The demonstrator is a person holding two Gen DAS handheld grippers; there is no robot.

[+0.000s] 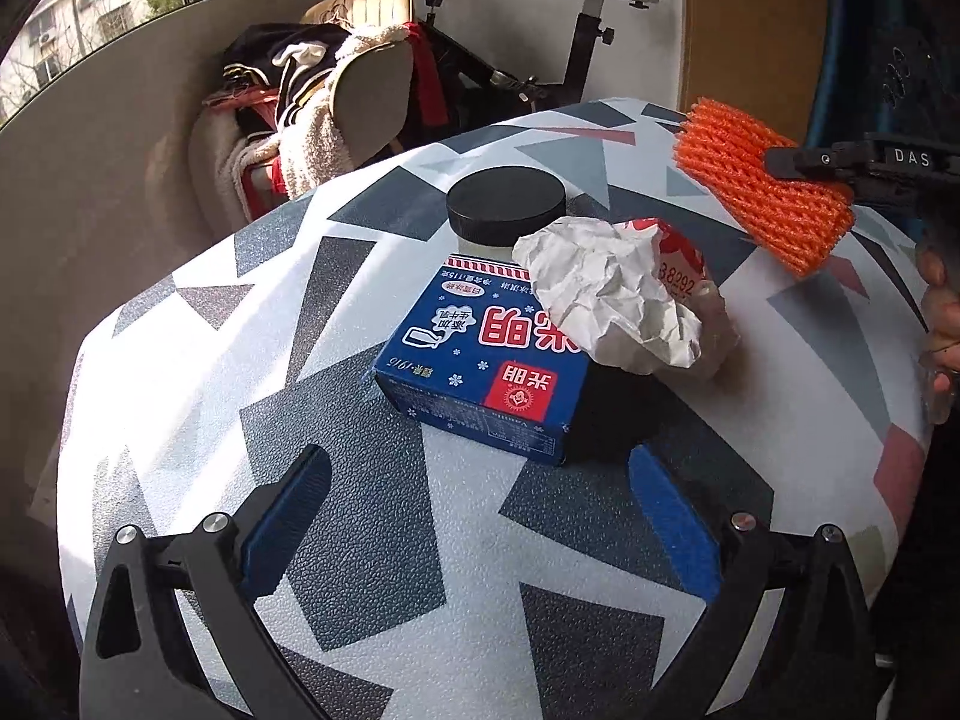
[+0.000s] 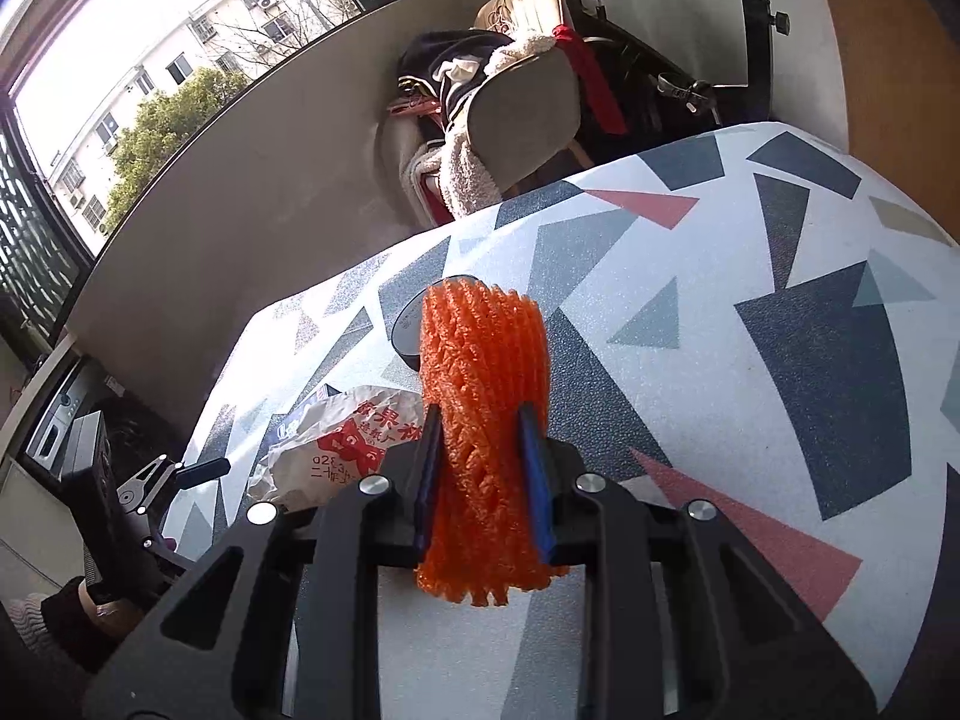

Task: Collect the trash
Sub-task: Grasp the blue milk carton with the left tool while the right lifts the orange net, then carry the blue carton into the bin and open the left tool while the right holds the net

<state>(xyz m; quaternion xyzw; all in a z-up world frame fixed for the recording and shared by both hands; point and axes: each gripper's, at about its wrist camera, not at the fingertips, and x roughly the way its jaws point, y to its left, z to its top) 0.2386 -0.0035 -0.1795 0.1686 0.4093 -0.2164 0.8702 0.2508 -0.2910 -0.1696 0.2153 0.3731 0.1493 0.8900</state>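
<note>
Trash: orange foam net (image 2: 483,414) clamped in my right gripper (image 2: 483,468) jaws, lifted above the surface (image 2: 750,420). Left gripper (image 1: 474,534) jaws wide apart, nearing blue carton (image 1: 480,360); crumpled wrapper (image 1: 612,294) overlaps it. Next: close on carton.

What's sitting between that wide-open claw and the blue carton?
Nothing: in the left wrist view only bare patterned tablecloth lies between the open left claw and the blue carton.
</note>
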